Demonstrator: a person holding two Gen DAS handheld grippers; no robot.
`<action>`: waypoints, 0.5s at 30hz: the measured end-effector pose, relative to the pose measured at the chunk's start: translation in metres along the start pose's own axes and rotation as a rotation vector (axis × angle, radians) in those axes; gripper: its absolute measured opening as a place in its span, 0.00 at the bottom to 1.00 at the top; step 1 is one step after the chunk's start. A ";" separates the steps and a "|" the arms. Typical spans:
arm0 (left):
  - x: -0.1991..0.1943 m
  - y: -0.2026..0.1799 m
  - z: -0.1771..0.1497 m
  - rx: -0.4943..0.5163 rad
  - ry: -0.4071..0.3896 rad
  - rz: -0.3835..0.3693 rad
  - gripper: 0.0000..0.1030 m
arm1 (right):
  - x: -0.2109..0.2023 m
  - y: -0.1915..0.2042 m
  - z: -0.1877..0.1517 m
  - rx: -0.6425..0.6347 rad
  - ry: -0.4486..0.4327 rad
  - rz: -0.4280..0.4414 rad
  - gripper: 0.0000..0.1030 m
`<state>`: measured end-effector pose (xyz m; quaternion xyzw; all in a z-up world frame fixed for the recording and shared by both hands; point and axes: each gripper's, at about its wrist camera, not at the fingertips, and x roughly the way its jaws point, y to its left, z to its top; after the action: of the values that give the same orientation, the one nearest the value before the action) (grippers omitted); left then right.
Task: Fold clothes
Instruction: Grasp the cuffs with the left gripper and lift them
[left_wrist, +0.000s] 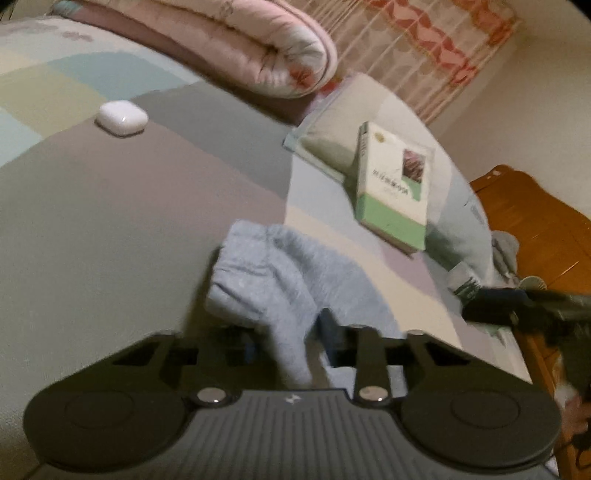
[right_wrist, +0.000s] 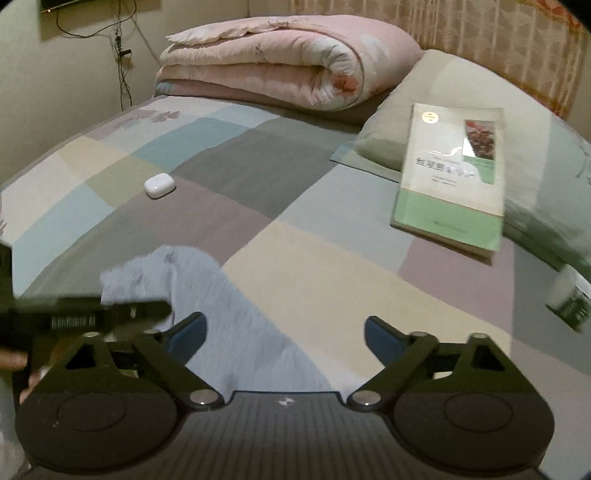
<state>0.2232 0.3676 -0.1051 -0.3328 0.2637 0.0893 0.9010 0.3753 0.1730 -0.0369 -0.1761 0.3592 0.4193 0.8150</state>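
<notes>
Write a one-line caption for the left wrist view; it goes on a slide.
Left hand-held gripper shut on a light blue garment on the patchwork bed.

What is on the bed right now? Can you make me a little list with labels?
Surface: patchwork bed sheet
Clothing: light blue garment, bunched up near the front of the bed
Left hand-held gripper: shut on the light blue garment
Right hand-held gripper: open, nothing between its pads, over the garment's edge
Book: green and white book, resting on the pillow
Small item: white case lying on the sheet
Far end: folded pink quilt
</notes>
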 end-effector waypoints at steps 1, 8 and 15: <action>0.000 0.001 0.000 -0.001 -0.004 0.008 0.11 | 0.007 -0.001 0.004 0.001 0.002 0.001 0.88; -0.023 0.000 0.015 0.021 -0.021 0.058 0.10 | 0.046 -0.009 0.027 -0.019 0.032 -0.038 0.88; -0.057 -0.015 0.030 0.112 -0.007 0.063 0.14 | 0.077 0.004 0.012 -0.092 0.144 0.025 0.88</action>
<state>0.1926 0.3762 -0.0477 -0.2731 0.2753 0.1039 0.9159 0.4073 0.2246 -0.0852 -0.2383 0.3994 0.4318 0.7728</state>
